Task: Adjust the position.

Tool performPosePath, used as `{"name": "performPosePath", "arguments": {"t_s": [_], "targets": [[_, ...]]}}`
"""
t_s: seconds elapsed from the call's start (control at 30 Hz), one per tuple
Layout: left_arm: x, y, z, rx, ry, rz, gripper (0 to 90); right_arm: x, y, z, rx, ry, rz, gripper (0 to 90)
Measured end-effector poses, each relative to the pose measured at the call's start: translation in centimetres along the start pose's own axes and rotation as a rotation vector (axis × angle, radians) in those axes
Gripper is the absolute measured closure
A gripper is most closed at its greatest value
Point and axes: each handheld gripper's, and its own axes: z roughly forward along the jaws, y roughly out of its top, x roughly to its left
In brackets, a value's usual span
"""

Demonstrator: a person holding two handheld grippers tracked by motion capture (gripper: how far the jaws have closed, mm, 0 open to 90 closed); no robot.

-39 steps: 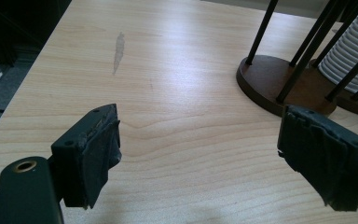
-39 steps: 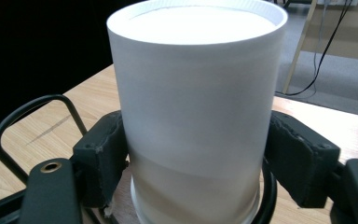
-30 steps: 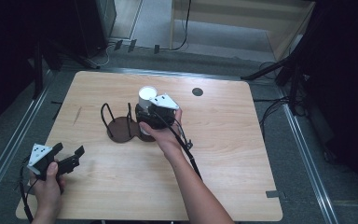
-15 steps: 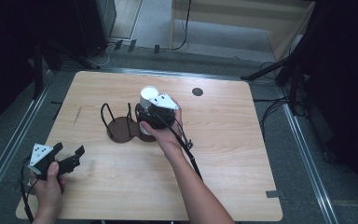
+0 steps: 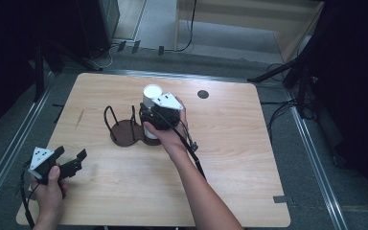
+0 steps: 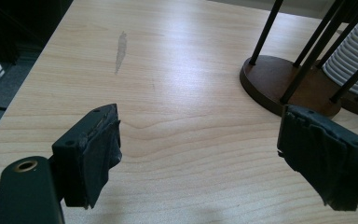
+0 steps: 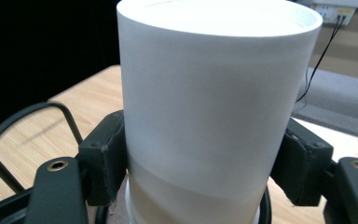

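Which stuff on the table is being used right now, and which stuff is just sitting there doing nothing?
Being used:
- white cup, squeezed between the jaws of the right gripper
- stack of white cups beneath it
- dark wire cup holder on its brown base

Just sitting there:
- left gripper, jaws wide apart, nothing in them
- dark round spot on the wooden table

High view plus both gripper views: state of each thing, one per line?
Right hand-held gripper: shut on the white paper cup, jaws pressed to both sides.
White paper cup: upright, open top, sitting over the cup stack.
Cup stack: standing in the wire cup holder.
Wire cup holder: upright on the table, left bay without cups.
Left hand-held gripper: open, holding nothing, over the table.
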Motion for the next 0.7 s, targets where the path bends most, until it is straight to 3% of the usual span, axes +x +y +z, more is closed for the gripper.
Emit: {"name": "performPosePath", "arguments": {"t_s": [0.27, 0.43, 0.7], "targets": [[0.0, 0.0, 0.0, 0.002, 0.0, -0.004, 13.8, -0.2, 1.5, -0.8, -0.035, 0.004, -0.011, 28.4], [0.1, 0.0, 0.0, 0.005, -0.004, -0.005, 13.8, -0.2, 2.2, -1.6, -0.069, 0.008, 0.018, 30.1], [0.1, 0.0, 0.1, 0.002, -0.001, -0.013, 13.7, -0.4, 4.1, -3.3, -0.125, -0.013, 0.027, 30.7]]}}
